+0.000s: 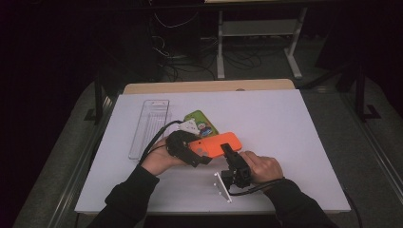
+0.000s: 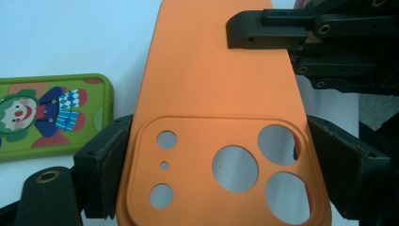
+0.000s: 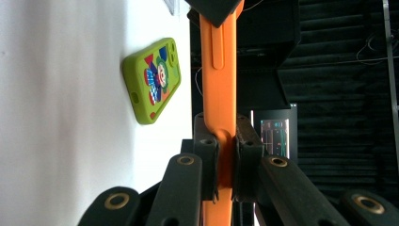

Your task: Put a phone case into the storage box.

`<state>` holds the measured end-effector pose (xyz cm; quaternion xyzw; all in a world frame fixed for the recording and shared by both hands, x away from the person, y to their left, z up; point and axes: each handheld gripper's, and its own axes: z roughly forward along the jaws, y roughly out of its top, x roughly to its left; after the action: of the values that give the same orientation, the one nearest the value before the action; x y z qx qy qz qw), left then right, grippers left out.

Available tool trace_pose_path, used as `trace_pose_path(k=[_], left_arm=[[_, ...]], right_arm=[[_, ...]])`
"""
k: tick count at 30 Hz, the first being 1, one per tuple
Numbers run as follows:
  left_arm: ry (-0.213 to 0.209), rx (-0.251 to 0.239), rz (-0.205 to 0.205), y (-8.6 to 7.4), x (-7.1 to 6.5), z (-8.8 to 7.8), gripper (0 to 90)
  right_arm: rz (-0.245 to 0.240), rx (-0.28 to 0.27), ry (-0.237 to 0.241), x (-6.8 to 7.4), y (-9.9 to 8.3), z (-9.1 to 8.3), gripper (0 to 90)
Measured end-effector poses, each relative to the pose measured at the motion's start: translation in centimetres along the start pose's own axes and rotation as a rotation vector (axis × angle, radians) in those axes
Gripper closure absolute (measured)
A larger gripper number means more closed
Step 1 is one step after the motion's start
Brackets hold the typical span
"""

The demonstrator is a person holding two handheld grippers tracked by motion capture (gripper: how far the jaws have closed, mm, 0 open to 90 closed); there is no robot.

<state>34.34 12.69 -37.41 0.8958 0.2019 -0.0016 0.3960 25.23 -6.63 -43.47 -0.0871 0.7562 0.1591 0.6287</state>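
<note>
An orange phone case (image 1: 216,144) with camera cut-outs is held off the white table between both grippers. In the left gripper view my left gripper (image 2: 214,165) spans the orange case (image 2: 211,94) across its width at the camera end, with a pad pressed on each long edge. My left gripper (image 1: 197,156) is at the case's left end in the high view. My right gripper (image 3: 227,155) pinches the orange case (image 3: 219,84) across its thin wall, on the near long edge. From above, the right gripper (image 1: 229,152) reaches in from below.
A green phone case (image 1: 202,123) with a clown picture lies flat on the table just behind the orange one. A clear plastic tray (image 1: 149,126) lies to its left. The white tabletop (image 1: 285,142) stretches away to the right.
</note>
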Motion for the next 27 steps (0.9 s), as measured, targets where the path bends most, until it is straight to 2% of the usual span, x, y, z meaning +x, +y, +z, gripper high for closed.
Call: trace_pose_path(k=[5, 6, 9, 10, 12, 13, 14, 16, 17, 18, 19, 23, 27], left_arm=[[-0.016, -0.021, -0.02, -0.2, 0.0, 0.0, 14.1], [-0.016, -0.026, -0.011, -0.2, 0.0, 0.0, 13.2], [-0.011, -0.041, -0.004, -0.1, 0.2, -0.3, 9.3], [-0.017, -0.056, -0.03, -0.1, 0.1, -0.3, 6.6], [-0.023, -0.051, -0.027, -0.2, 0.2, -0.4, 0.6], [-0.018, -0.042, -0.008, -0.2, 0.3, -0.6, 0.0], [-0.023, -0.061, -0.027, -0.3, 0.2, -0.6, 0.0], [-0.012, -0.058, -0.009, -0.3, 0.4, -0.9, 0.0], [-0.015, -0.073, -0.034, -0.3, 0.3, -1.0, 0.0], [-0.012, -0.068, -0.018, -0.4, 0.5, -1.2, 0.0], [-0.01, -0.072, -0.028, -0.4, 0.6, -1.3, 0.0], [0.01, -0.077, -0.025, -0.6, 1.0, -1.9, 0.0], [0.017, -0.086, -0.033, -0.7, 1.3, -2.5, 0.0]], right_arm=[[0.004, -0.006, -0.031, -0.1, 0.0, 0.0, 82.4], [0.008, -0.006, -0.033, -0.2, -0.1, 0.0, 82.8], [0.009, 0.002, -0.029, -0.3, -0.1, 0.1, 82.8], [0.012, 0.003, -0.028, -0.3, -0.1, 0.1, 82.8], [0.017, 0.005, -0.025, -0.3, -0.1, 0.2, 82.6], [0.018, 0.007, -0.026, -0.3, -0.1, 0.2, 82.7], [0.023, 0.01, -0.021, -0.3, -0.2, 0.2, 82.6], [0.028, 0.022, -0.012, -0.3, -0.2, 0.2, 82.5], [0.025, 0.025, 0.007, -0.4, -0.3, 0.3, 82.4], [0.031, 0.028, 0.011, -0.4, -0.3, 0.3, 82.4], [0.034, 0.033, 0.014, -0.5, -0.4, 0.4, 82.4], [0.071, 0.062, 0.026, -0.6, -0.8, 0.7, 82.3], [0.138, 0.095, 0.055, -1.1, -1.2, 1.0, 82.3]])
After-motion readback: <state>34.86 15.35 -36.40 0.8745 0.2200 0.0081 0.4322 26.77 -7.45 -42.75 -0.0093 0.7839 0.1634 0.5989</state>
